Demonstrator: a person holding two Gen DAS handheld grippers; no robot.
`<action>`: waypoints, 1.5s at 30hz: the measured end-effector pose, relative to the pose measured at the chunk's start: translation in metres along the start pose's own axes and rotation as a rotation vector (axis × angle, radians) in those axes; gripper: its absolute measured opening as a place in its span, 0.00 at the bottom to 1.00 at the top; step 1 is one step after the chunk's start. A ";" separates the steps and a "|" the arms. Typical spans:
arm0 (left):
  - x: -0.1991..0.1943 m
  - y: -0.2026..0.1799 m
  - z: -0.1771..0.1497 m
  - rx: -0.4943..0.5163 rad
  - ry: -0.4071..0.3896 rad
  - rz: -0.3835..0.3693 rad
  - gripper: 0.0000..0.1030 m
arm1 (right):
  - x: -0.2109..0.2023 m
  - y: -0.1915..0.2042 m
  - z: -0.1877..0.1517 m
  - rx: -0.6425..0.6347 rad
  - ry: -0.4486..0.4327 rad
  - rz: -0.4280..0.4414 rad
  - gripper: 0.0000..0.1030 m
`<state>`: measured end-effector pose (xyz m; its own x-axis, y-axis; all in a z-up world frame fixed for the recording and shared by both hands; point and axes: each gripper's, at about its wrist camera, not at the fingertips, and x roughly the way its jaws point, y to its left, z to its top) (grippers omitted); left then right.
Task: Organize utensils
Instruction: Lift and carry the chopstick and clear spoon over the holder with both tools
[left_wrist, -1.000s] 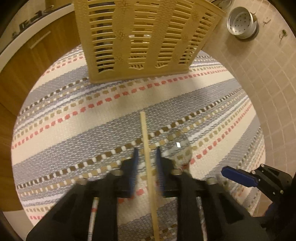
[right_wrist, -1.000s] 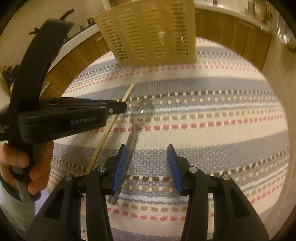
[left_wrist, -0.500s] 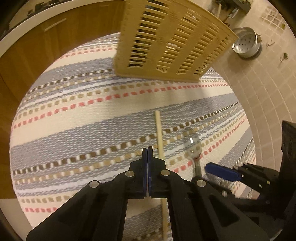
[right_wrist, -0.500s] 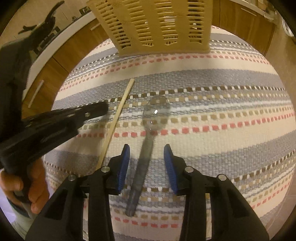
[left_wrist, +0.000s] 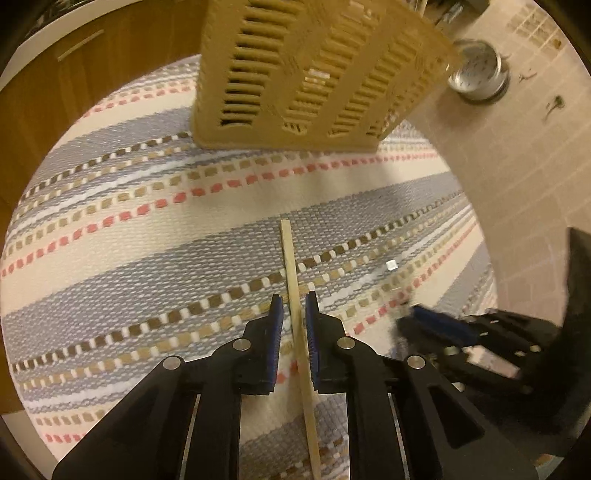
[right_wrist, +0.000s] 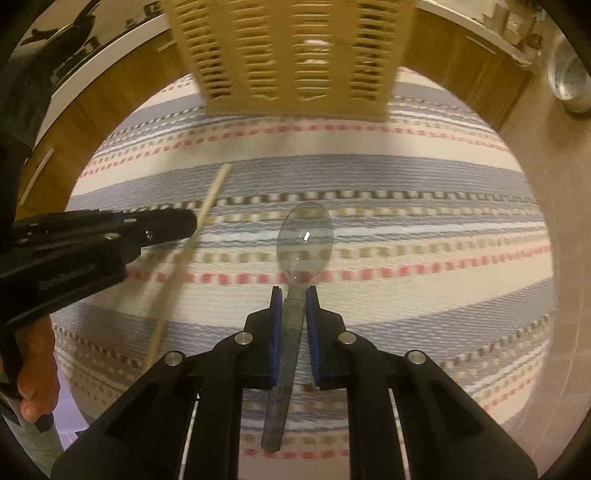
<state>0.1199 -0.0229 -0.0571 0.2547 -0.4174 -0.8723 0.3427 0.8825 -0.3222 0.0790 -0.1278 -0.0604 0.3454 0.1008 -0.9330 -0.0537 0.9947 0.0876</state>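
Note:
A thin wooden chopstick (left_wrist: 288, 251) lies on the striped woven mat (left_wrist: 147, 240). My left gripper (left_wrist: 293, 301) straddles it. Its jaws are opening, with a small gap on each side of the stick. A clear plastic spoon (right_wrist: 304, 236) lies to the right of the chopstick (right_wrist: 207, 206), bowl towards the slotted tan basket (right_wrist: 295, 48). My right gripper (right_wrist: 294, 295) is closing on the spoon's handle, and its blue pads meet both sides of it. In the right wrist view, my left gripper (right_wrist: 184, 225) shows side-on at the left, held by a hand (right_wrist: 37, 369).
The tan basket (left_wrist: 295, 74) stands at the mat's far edge. A metal strainer bowl (left_wrist: 476, 74) sits on the tiled floor (left_wrist: 517, 166) to the right. Wooden cabinet fronts (left_wrist: 74, 74) run behind and to the left. My right gripper (left_wrist: 436, 325) is close on the left one's right.
The left jaws closed beside the chopstick, left of it, then shifted over and parted around it. The right gripper centred on the spoon handle and its jaws narrowed onto it.

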 end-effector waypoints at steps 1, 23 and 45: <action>0.001 -0.003 0.002 0.012 -0.004 0.014 0.13 | 0.000 -0.005 0.001 0.003 0.005 -0.007 0.11; 0.011 -0.031 0.001 0.075 -0.062 0.131 0.03 | 0.005 -0.010 -0.007 -0.057 0.013 -0.002 0.10; -0.138 -0.035 -0.007 0.052 -0.708 0.003 0.03 | -0.125 -0.034 0.003 0.005 -0.494 0.215 0.10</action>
<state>0.0665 0.0049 0.0719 0.7764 -0.4710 -0.4188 0.3792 0.8798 -0.2866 0.0405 -0.1742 0.0544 0.7270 0.2983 -0.6184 -0.1679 0.9506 0.2611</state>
